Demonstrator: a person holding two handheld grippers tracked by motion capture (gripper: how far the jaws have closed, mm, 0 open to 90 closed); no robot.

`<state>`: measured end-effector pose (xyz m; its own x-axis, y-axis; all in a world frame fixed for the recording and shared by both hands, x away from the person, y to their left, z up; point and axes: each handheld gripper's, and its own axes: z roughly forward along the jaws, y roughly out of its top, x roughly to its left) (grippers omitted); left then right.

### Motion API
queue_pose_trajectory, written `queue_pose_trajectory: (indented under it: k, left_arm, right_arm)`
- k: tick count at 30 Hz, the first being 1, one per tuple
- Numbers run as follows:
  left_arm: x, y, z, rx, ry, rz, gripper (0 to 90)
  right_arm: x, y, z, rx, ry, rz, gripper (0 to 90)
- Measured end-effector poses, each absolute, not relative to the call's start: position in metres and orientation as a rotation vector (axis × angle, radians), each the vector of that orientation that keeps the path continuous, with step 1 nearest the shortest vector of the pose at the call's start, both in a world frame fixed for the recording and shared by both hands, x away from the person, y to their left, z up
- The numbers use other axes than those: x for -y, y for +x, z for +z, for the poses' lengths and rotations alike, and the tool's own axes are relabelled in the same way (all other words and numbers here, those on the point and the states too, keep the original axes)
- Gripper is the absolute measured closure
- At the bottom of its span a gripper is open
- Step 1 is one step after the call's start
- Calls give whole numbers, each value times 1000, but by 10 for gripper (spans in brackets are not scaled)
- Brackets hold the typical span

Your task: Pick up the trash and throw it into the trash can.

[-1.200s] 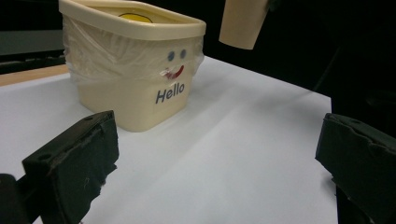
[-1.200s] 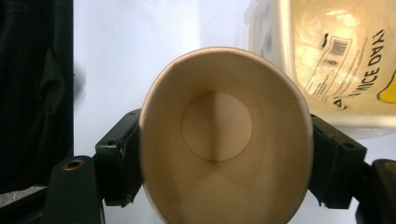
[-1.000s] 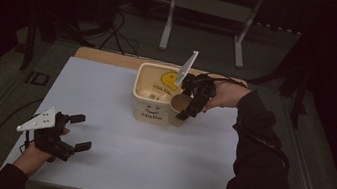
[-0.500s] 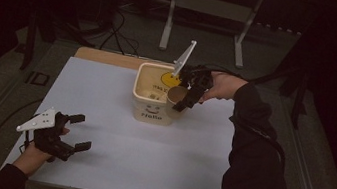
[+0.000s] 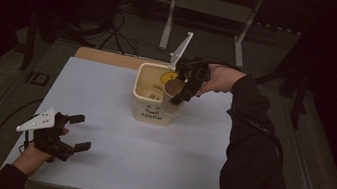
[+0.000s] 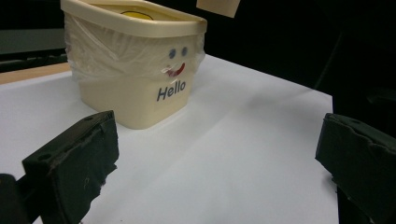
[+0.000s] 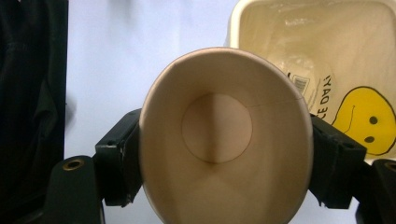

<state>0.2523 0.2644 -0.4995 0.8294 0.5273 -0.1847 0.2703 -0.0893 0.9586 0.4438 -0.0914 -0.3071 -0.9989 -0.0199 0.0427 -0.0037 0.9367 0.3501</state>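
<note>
The right hand-held gripper point(image 5: 182, 90) sits just right of centre in the high view, its jaws clamped on the sides of a brown paper cup point(image 7: 224, 140), which they squeeze slightly oval. The cup hangs at the near right corner of the cream bin point(image 5: 153, 108), its body over the rim there. In the right gripper view the cup's open mouth faces the camera, so its long axis runs along the jaws, and the bin's lined interior point(image 7: 327, 51) lies in the upper right of the frame, beyond and beside the cup. Any drop, as a judgement, turns on this: the bin's opening lies just to the upper left of the cup in the high view, very near. The left hand-held gripper point(image 5: 77, 132) rests on the white tabletop point(image 5: 187, 158) at the lower left, jaws spread wide and empty, well apart from the bin; the right hand is far nearer.
</note>
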Motion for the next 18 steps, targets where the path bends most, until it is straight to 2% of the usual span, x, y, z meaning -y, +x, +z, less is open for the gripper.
queue_pose_trajectory:
  k: [18]
  left_arm:
    - [-265, 252, -500, -629, 1694, 234, 5]
  right_arm:
    - [85, 458, -290, 3066, -6, -616, 245]
